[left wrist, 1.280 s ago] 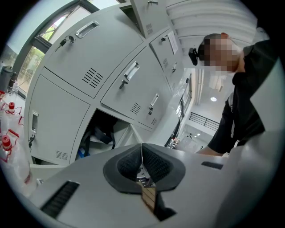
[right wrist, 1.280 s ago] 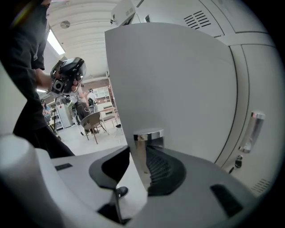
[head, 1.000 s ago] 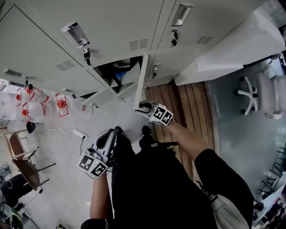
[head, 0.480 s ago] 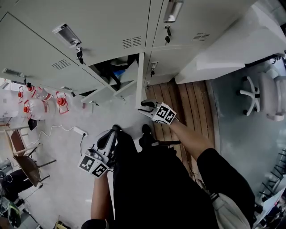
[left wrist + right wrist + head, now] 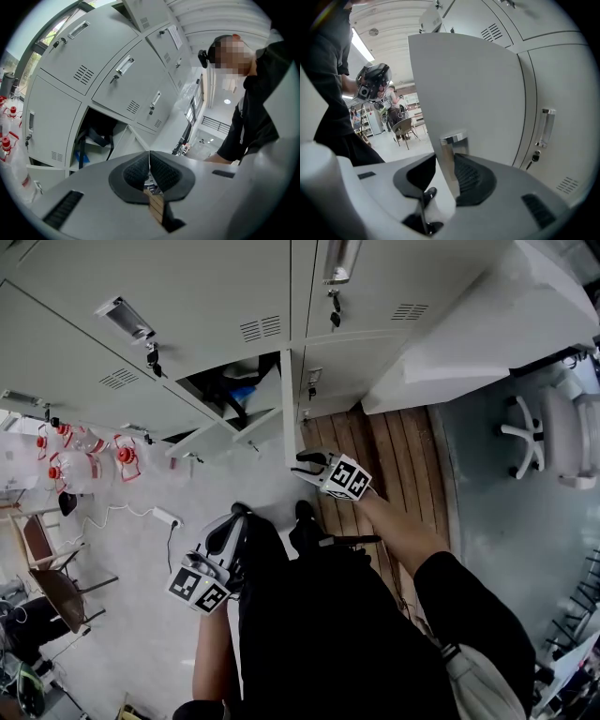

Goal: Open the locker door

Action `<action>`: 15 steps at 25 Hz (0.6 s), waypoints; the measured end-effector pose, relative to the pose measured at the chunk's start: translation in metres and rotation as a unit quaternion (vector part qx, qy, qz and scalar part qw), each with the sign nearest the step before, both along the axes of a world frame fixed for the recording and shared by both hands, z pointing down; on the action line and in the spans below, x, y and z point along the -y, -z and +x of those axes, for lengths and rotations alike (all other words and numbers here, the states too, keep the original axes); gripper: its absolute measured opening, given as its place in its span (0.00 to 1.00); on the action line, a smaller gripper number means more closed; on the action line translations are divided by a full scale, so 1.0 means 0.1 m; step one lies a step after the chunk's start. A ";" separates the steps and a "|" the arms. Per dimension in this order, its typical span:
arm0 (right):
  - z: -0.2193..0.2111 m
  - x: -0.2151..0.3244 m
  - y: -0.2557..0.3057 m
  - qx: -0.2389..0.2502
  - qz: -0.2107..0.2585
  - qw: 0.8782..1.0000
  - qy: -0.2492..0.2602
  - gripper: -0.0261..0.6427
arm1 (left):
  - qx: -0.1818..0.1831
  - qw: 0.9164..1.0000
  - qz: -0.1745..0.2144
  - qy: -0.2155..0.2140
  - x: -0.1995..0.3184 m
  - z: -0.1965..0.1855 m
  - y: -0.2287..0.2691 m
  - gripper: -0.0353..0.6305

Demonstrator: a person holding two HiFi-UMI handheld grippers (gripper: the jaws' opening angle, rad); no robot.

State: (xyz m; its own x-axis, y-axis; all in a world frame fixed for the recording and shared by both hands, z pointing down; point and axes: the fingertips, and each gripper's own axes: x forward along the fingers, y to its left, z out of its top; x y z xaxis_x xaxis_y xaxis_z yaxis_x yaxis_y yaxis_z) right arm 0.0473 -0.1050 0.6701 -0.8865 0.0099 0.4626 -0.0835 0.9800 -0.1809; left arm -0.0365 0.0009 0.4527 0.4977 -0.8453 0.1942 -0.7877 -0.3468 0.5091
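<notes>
The grey locker door (image 5: 291,409) stands swung out edge-on from the open compartment (image 5: 234,390), which holds a dark bag and blue items. My right gripper (image 5: 302,463) grips the door's free edge. In the right gripper view the door panel (image 5: 464,93) and its chrome handle (image 5: 451,139) sit between the jaws of the right gripper (image 5: 447,173). The ribbed pad (image 5: 468,176) lies against the handle, and the jaws have just eased slightly wider around it. My left gripper (image 5: 239,514) hangs low by the person's leg, away from the lockers. In its own view the left gripper (image 5: 149,161) is shut on nothing.
Closed lockers with handles and keys (image 5: 543,126) flank the open one. Water bottles with red caps (image 5: 84,451), a power strip (image 5: 164,518) and chairs (image 5: 56,587) stand at the left. A white counter (image 5: 487,334) and an office chair (image 5: 553,437) are at the right, beside wooden flooring (image 5: 375,456).
The door's free edge and my right gripper have shifted slightly leftward together in the head view. The left gripper has drifted along with the person's body.
</notes>
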 end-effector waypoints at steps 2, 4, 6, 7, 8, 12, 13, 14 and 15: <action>0.05 0.01 -0.01 0.001 -0.006 1.000 -0.006 0.24 | -0.001 1.000 0.000 -0.003 0.01 0.03 0.00 0.08; 0.09 0.02 -0.01 0.002 -0.010 1.000 -0.011 0.24 | -0.001 1.000 -0.001 -0.006 0.02 0.06 -0.01 0.08; 0.13 0.02 -0.02 0.001 -0.010 1.000 -0.015 0.24 | -0.001 1.000 -0.002 -0.007 0.03 0.08 -0.02 0.08; 0.15 0.03 -0.02 0.000 -0.010 1.000 -0.017 0.24 | -0.002 1.000 -0.002 -0.008 0.04 0.09 -0.02 0.08; 0.16 0.04 -0.02 -0.001 -0.010 1.000 -0.020 0.25 | -0.002 1.000 -0.002 -0.008 0.05 0.09 -0.02 0.08; 0.21 0.06 -0.02 -0.004 -0.009 1.000 -0.026 0.27 | -0.005 1.000 0.001 -0.013 0.08 0.12 -0.01 0.08; 0.22 0.07 -0.02 -0.004 -0.009 1.000 -0.027 0.27 | -0.005 1.000 0.001 -0.014 0.09 0.13 -0.01 0.08; 0.24 0.07 -0.02 -0.004 -0.008 1.000 -0.029 0.27 | -0.005 1.000 0.001 -0.015 0.09 0.13 -0.01 0.08; 0.25 0.07 -0.02 -0.005 -0.008 0.999 -0.031 0.27 | -0.006 1.000 0.001 -0.015 0.10 0.14 0.00 0.08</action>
